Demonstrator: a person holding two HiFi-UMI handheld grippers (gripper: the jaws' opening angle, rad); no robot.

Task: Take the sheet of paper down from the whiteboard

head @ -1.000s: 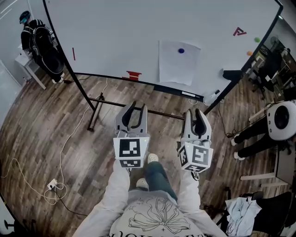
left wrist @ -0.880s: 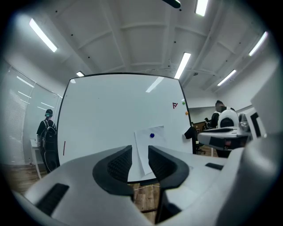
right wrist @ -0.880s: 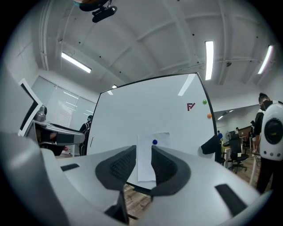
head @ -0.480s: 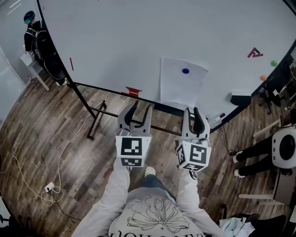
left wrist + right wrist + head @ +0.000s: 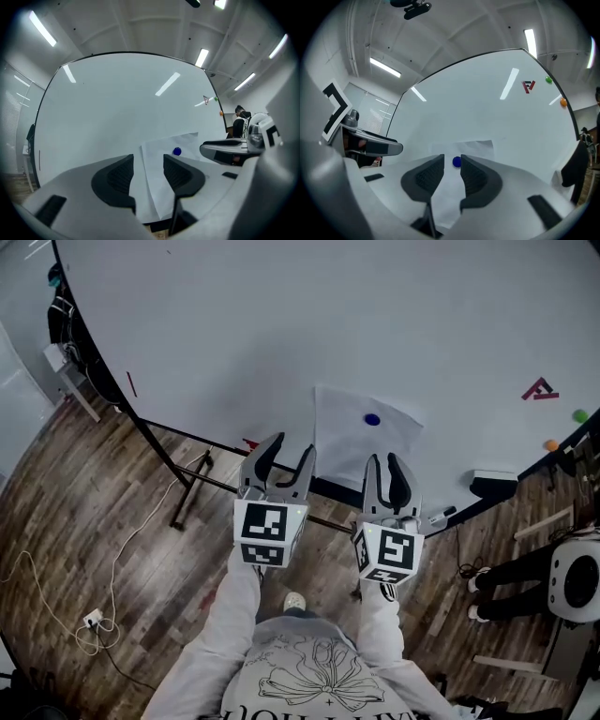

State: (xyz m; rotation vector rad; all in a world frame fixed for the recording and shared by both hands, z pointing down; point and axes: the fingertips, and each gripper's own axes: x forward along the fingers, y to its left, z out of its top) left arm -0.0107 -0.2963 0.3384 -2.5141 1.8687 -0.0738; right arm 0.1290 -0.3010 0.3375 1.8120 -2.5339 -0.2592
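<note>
Centrally, both empty, the left gripper (image 5: 286, 448), jaws opening, and right gripper (image 5: 382, 465), jaws partly apart, cover part of the sheet of paper (image 5: 361, 448).

Sheet of paper (image 5: 361, 454): white, blank, rectangular, hung in portrait. Not yet taken down. It lies flat against the face of the whiteboard (image 5: 281, 324), in the board's low section, somewhat right of the board's middle in the head view.

Held by one round blue magnet (image 5: 372, 419) sitting on the sheet just below its top edge, about mid-width. No other fixing is visible.

The lower edge hangs close to the board's dark bottom rail. Faint shadow along the upper edge; cannot tell whether it stands off the surface.

Whiteboard: large, white, glossy, dark-framed, upright.
</note>
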